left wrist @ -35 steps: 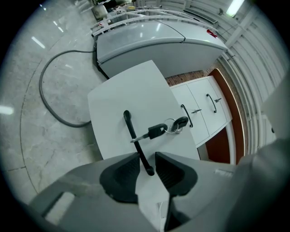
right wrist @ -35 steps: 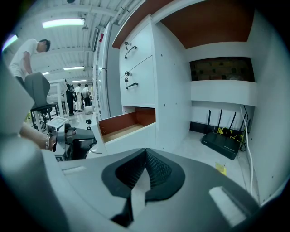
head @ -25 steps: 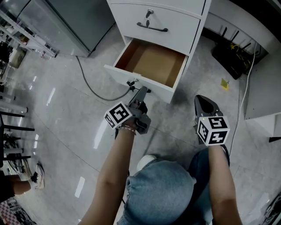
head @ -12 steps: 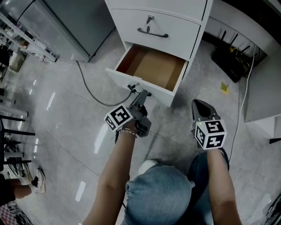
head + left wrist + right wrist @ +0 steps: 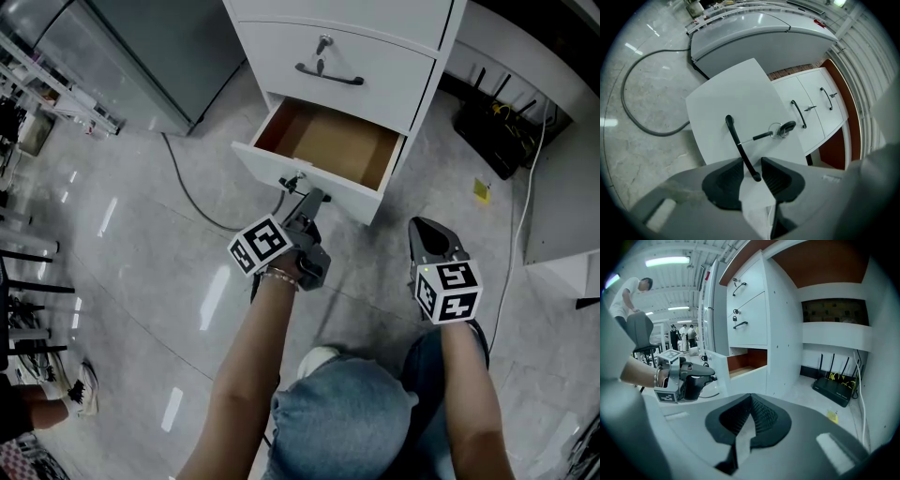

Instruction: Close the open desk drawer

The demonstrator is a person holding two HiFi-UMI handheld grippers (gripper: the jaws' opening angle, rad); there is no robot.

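Grey cable (image 5: pixel 192 192) lies on the floor, off to the left of the left claw (image 5: pixel 312 201) and clear of it. No bearing on the job.

Left claw, seen in its own view (image 5: pixel 752 166): jaws apart, pads straddling the lower end of the black handle (image 5: pixel 738 143) without pinching it. Bare gap on both sides of the bar. The white drawer front (image 5: pixel 736 103) fills the view directly ahead of the tips. A key (image 5: pixel 783 129) on its ring sticks out of the lock just right of the handle.

Open drawer (image 5: pixel 347 197) stands pulled out from the cabinet, brown bottom bare, straight beyond the left claw's tips. Upper drawer (image 5: pixel 375 66) above it sits flush.

Reading: the claw is centred on the front panel so a push would run the drawer in square, not skewed. No grip is needed for pushing, which fits the slack jaws. Risk: tips sliding off the handle or knocking the key.

Right claw (image 5: pixel 424 228), off to the right of the drawer and apart from it: pads together in its own view (image 5: pixel 750 401), nothing between. It looks idle, parked out of the way; the drawer (image 5: pixel 740 366) shows ahead and left of it.
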